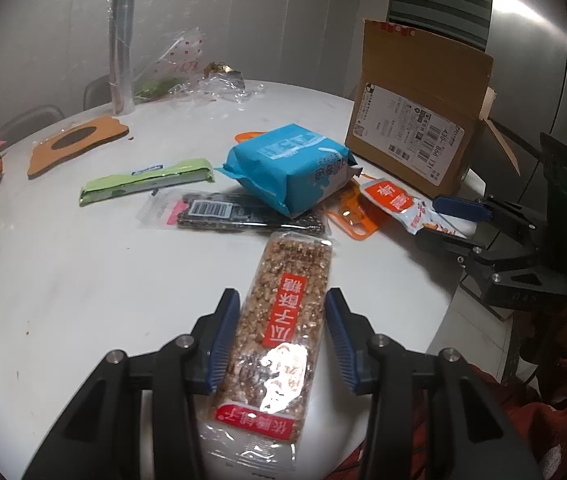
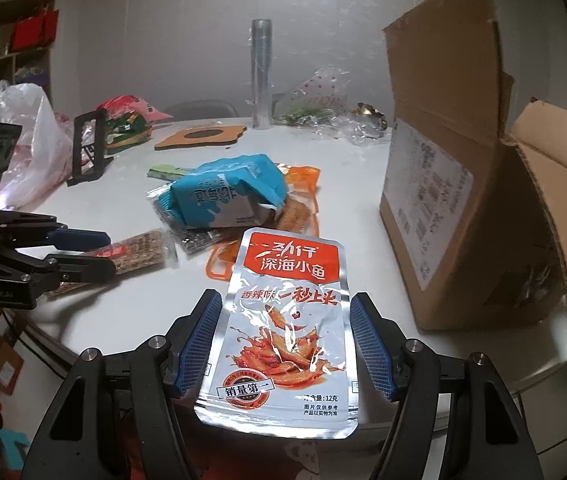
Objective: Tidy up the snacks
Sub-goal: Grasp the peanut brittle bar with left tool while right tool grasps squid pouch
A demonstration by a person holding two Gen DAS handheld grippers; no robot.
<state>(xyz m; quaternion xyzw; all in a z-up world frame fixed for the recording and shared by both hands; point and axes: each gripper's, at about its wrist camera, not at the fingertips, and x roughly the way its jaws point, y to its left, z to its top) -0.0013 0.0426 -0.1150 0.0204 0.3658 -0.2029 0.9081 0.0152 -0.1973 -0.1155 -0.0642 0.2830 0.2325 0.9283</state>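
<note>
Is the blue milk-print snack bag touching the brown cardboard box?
Apart. The right wrist view shows bare white table between the blue bag and the cardboard box.

In your left view, bare table (image 1: 83, 280) fills the lower left. A snack pile (image 1: 283, 168) blocks the centre, and a cardboard box (image 1: 415, 120) stands at upper right.
</note>
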